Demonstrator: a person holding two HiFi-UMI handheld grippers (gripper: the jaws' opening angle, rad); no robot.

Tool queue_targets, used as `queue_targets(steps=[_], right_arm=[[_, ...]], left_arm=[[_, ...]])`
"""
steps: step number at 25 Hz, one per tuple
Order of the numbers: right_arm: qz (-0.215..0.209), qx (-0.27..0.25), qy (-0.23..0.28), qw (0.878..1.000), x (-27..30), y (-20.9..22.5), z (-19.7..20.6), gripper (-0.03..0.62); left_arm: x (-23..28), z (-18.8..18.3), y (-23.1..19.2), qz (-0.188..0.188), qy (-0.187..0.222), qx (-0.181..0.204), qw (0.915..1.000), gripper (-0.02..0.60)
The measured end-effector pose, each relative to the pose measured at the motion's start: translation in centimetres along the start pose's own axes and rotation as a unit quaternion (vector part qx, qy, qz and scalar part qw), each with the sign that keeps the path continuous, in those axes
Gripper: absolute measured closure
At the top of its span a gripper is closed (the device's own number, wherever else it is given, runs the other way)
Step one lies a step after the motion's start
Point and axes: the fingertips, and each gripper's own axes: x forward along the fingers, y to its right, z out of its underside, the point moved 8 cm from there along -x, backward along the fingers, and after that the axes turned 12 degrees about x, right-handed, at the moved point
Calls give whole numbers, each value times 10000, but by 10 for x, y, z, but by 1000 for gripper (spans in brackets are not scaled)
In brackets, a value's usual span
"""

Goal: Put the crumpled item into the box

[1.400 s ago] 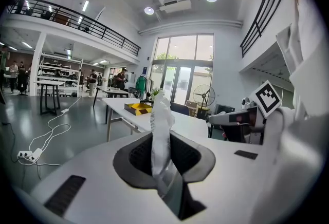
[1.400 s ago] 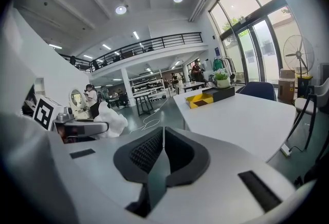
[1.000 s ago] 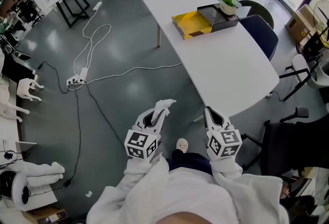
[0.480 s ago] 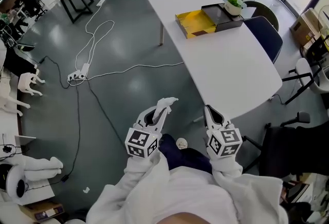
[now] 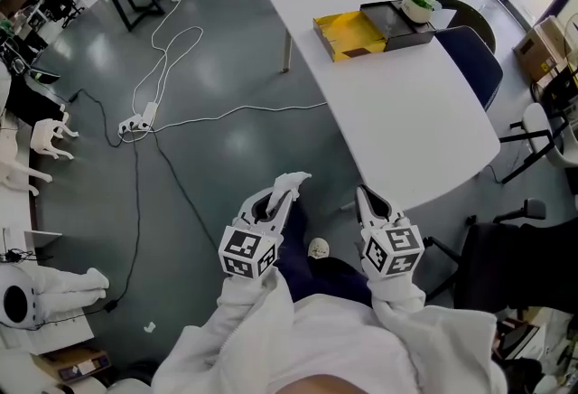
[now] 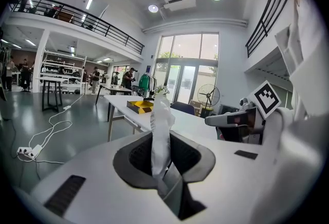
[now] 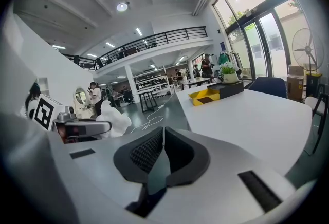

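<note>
Head view, left tongs [image 5: 282, 199] clamped on crumpled item [image 5: 292, 182], right tongs [image 5: 365, 197] together, empty, box [image 5: 341, 24] on table [image 5: 406, 117]

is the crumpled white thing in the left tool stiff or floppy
Probably soft and light: the crumpled item looks like thin creased wrap, standing up from the left tool pinching its lower end. It may sag or slip if loosened.

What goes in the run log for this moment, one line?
left tongs: shut on crumpled item | right tongs: shut, empty | box: far end of table | item: not yet boxed
</note>
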Motion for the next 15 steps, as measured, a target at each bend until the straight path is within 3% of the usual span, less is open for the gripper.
queue_targets(steps=[15], right_arm=[[169, 99, 85, 9998, 82, 11, -57, 557]], left_arm=[[74, -38, -80, 186, 55, 65, 9998, 520]])
